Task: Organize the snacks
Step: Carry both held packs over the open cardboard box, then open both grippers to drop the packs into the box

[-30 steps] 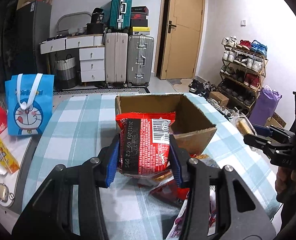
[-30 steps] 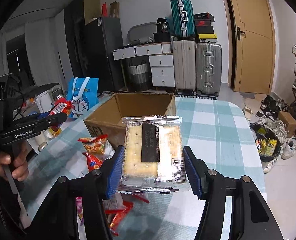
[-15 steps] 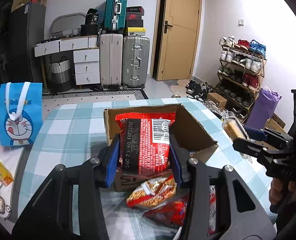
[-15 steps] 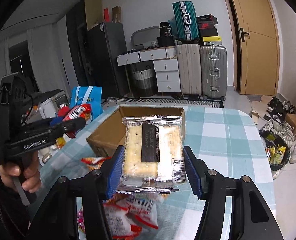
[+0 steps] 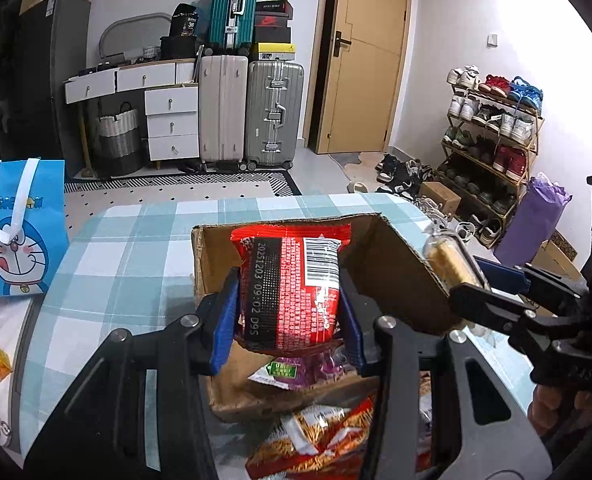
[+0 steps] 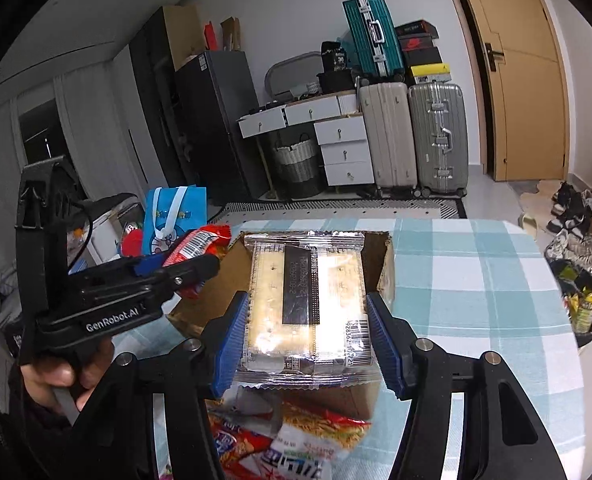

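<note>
While both tools carry a packet over the box, the nearest things in each view are the blue pads themselves. At the lower centre of the left view the left tool (image 5: 290, 312) is closed partway on a red packet (image 5: 292, 288), pads pressing its two long edges, so the packet stands upright with its barcode toward the camera. At the lower centre of the right view the right tool (image 6: 308, 340) is likewise closed partway on a clear cracker pack (image 6: 306, 300), gripped by its side edges and held flat-faced. Below them, along the bottom of both frames, loose snacks (image 5: 320, 436) lie on the checked surface (image 5: 108, 264), just beside the near wall of the box (image 5: 392, 264). Both held packets hang over the open top of the box, where a purple packet (image 5: 300, 368) already lies inside. The red packet looks light and soft, its film likely slick, so a hold across the width near the middle seems safest. The crackers are stiff but probably brittle: a hard squeeze could snap them, and the glossy wrap may slip, so the side-edge hold with modest pressure suits it. Farther off, at the left edge, a blue bag (image 5: 20, 228) stands on the surface. Beyond, suitcases (image 5: 252, 108) line the far wall beside a door (image 5: 364, 56).
</note>
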Demonstrator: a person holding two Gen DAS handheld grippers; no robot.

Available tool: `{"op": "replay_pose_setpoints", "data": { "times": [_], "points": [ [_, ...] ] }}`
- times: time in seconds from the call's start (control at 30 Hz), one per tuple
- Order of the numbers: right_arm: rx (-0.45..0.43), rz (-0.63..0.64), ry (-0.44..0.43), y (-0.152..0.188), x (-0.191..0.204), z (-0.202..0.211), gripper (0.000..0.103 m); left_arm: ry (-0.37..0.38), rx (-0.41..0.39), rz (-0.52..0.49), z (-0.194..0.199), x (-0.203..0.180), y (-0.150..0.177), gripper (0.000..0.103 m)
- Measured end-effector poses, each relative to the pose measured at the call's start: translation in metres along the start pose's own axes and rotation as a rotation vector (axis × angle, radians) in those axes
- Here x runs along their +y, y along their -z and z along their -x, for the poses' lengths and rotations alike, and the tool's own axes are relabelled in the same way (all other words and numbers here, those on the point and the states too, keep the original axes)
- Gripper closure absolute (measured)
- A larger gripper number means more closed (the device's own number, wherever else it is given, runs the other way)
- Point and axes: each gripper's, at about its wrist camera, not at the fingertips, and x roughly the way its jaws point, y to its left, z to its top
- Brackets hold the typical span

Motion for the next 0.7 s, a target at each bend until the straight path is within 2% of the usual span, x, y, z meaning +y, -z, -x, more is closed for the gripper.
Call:
{"op": "replay_pose_setpoints", "data": {
  "times": [0.2,0.43,0.7],
  "points": [
    [0.000,0.006,-0.014,-0.005,-0.001,-0.021,0.045,-0.017,0.013,-0.004,-0.026,0.004,0.006,0.061],
    [-0.035,0.014,0.001,-0.006,-0.006,-0.037,0.045,-0.019,0.014,0.004,-0.042,0.010,0.012,0.061],
    [-0.030,0.028,0.009,-0.002,-0.010,-0.054,0.045,-0.030,0.026,0.002,-0.058,0.011,0.019,0.061]
  ]
}}
